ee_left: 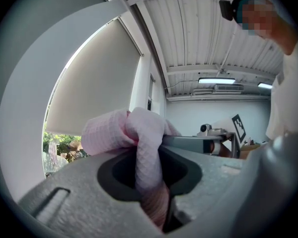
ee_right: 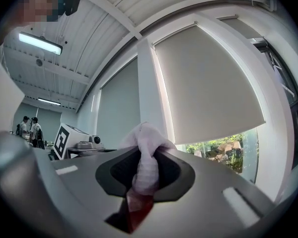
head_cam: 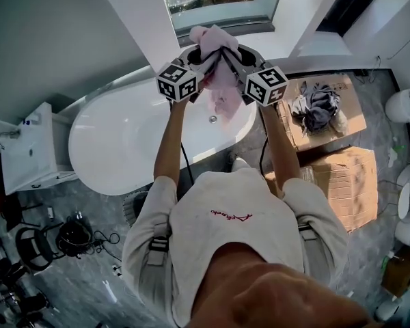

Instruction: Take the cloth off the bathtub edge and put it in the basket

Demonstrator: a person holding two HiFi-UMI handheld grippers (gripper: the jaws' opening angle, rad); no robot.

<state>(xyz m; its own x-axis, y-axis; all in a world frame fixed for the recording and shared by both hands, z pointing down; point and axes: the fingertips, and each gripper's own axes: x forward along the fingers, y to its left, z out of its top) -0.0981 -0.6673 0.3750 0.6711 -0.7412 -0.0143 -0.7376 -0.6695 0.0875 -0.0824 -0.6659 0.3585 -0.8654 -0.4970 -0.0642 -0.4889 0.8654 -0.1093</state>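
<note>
A pink waffle-weave cloth (head_cam: 217, 67) hangs in the air over the far end of the white bathtub (head_cam: 123, 139), held between both grippers. My left gripper (head_cam: 199, 59) is shut on one bunch of the cloth (ee_left: 145, 152), which bulges out above its jaws. My right gripper (head_cam: 234, 55) is shut on another bunch of the cloth (ee_right: 145, 165). Both grippers are raised side by side and point level toward the window. I cannot pick out a basket for certain in any view.
Cardboard boxes (head_cam: 342, 176) stand right of the tub, one with a grey crumpled cloth (head_cam: 318, 106) on top. A white sink unit (head_cam: 27, 149) is on the left, a toilet (head_cam: 406, 104) at the far right. Cables and gear (head_cam: 68, 238) lie on the floor lower left.
</note>
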